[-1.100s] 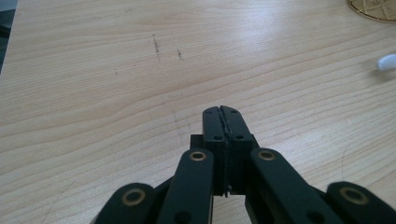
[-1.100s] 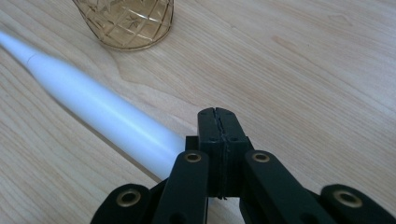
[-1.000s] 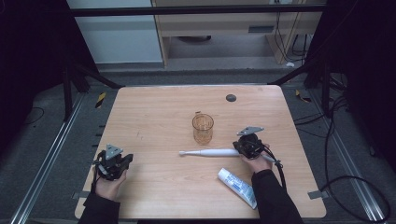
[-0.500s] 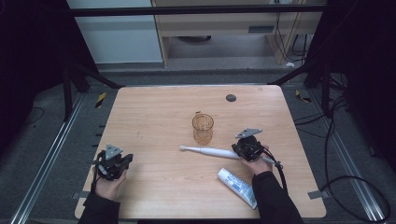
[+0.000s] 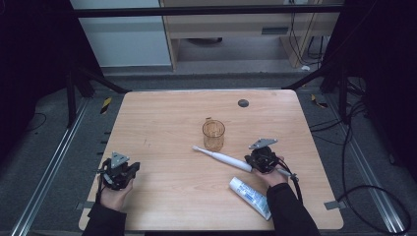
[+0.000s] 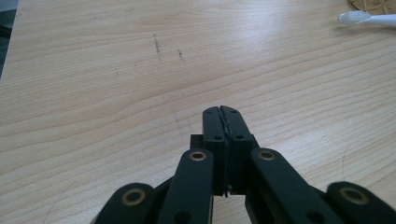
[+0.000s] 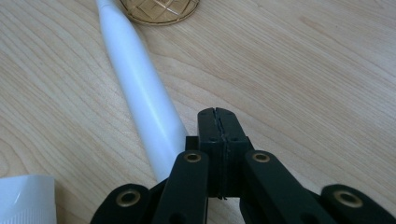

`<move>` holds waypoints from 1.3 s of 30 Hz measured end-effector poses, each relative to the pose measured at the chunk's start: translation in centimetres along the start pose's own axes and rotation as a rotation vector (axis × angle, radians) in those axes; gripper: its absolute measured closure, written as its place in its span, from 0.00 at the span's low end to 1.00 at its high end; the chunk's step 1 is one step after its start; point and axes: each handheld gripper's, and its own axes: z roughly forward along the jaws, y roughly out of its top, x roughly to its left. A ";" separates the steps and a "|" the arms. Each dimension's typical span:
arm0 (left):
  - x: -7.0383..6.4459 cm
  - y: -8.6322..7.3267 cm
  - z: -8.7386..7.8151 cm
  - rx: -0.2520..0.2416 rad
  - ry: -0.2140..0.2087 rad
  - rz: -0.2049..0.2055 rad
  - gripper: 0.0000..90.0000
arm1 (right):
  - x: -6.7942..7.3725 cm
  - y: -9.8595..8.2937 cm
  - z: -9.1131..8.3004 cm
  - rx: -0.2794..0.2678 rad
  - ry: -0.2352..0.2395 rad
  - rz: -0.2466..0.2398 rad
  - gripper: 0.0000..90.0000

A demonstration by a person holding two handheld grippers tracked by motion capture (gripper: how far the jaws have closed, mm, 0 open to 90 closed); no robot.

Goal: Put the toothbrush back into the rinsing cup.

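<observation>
A white toothbrush (image 5: 221, 157) lies slantwise on the wooden table (image 5: 162, 128), its head near an amber glass cup (image 5: 213, 135). My right gripper (image 5: 258, 160) rests at the handle end, jaws shut and empty. In the right gripper view the toothbrush handle (image 7: 140, 93) runs along the left side of the shut right gripper (image 7: 217, 114), close beside it, with the cup base (image 7: 159, 9) ahead. My left gripper (image 5: 127, 168) sits near the table's front left, shut (image 6: 221, 112) on nothing. The toothbrush head (image 6: 355, 17) shows far off in the left gripper view.
A white and blue toothpaste tube (image 5: 251, 196) lies near the front edge, just right of my right forearm; its cap end (image 7: 23, 200) sits close to the right gripper. A small dark disc (image 5: 243, 103) is set into the table's far side.
The toothbrush has swung from nearly level to slanted, its head moving toward the cup. My right gripper has shifted slightly nearer the front edge. The left gripper has stayed put.
</observation>
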 end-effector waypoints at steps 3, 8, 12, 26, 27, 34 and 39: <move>0.0 0.0 0.0 0.000 -0.001 0.000 0.99 | -0.1 0.1 -0.1 -0.006 0.000 0.004 1.00; 0.0 0.0 0.0 0.001 0.000 0.000 0.99 | -0.5 0.6 -0.4 -0.010 0.000 -0.010 0.98; 0.1 0.0 0.0 0.000 0.000 0.000 0.99 | -0.6 1.6 -1.1 -0.044 0.006 -0.028 0.97; 0.1 0.0 0.0 0.002 -0.004 0.000 0.99 | 0.5 5.1 -1.9 -0.069 0.049 -0.107 0.88; 0.1 0.0 0.0 0.002 -0.004 0.001 0.99 | 0.6 5.3 -1.8 -0.063 0.055 -0.113 0.87; 0.1 0.0 0.1 0.004 -0.005 0.001 0.99 | 1.3 6.7 -0.9 -0.014 0.086 -0.171 0.79; 0.1 0.0 0.0 0.003 -0.006 0.001 0.99 | 1.4 7.0 -0.5 0.006 0.105 -0.181 0.75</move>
